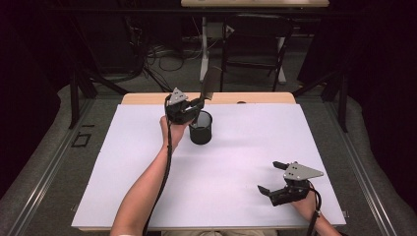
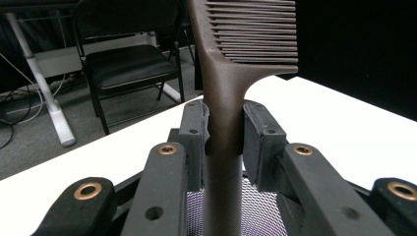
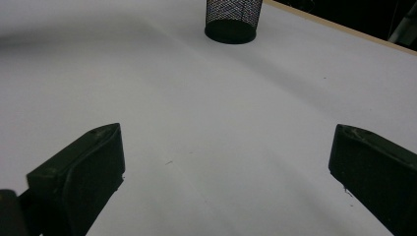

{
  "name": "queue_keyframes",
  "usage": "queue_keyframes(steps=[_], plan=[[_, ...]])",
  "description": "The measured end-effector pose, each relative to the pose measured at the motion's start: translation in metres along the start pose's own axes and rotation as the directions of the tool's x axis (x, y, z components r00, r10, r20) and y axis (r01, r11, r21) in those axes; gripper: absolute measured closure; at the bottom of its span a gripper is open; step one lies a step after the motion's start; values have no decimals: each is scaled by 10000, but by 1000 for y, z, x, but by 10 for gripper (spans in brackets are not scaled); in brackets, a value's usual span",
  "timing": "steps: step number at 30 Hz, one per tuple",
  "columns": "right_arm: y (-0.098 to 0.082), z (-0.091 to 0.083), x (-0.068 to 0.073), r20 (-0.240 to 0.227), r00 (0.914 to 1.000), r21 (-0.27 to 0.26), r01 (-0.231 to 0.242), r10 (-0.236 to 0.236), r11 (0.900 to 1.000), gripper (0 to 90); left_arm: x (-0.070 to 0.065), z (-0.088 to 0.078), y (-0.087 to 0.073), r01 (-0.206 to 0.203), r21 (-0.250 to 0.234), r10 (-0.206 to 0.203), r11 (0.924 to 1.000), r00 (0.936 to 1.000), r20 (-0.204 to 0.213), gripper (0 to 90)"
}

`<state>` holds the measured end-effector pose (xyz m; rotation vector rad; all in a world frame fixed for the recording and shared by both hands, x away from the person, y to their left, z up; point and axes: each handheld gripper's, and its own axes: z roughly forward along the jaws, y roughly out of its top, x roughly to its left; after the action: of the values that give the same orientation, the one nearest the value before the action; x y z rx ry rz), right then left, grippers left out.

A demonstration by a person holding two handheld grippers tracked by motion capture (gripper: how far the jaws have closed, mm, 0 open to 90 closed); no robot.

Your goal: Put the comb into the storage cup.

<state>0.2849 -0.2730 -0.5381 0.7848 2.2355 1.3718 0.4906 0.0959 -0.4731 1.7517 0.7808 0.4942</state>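
A dark brown comb [image 2: 223, 98] stands upright with its handle clamped between the pads of my left gripper [image 2: 223, 132]; its teeth point right at the top of the left gripper view. In the high view my left gripper [image 1: 198, 104] holds the comb [image 1: 210, 83] just above a black mesh cup [image 1: 201, 128] at the table's middle back. The cup's mesh [image 2: 260, 211] shows below the jaws. My right gripper [image 1: 271, 177] rests near the front right of the table, jaws wide apart with nothing between them. The cup [image 3: 232, 19] stands far off in the right gripper view.
A white sheet [image 1: 221, 167] covers the table, with a wooden edge [image 1: 147, 98] at the back. Beyond the table stand a black folding chair [image 1: 255, 44] and a white table leg [image 1: 204, 49] with cables on the floor.
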Motion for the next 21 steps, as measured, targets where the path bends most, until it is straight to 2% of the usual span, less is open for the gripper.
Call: queue_keyframes(steps=[14, 21], plan=[[0, -1, 0, 6, 10000, -16, -8, 9, 10000, 2, -2, 5, -3, -134, 539, 136, 9985, 9999, -35, 725], [0, 0, 0, -5, 10000, -1, -6, 6, 10000, 2, -2, 6, -2, -358, 773, 367, 9964, 9993, -104, 726]])
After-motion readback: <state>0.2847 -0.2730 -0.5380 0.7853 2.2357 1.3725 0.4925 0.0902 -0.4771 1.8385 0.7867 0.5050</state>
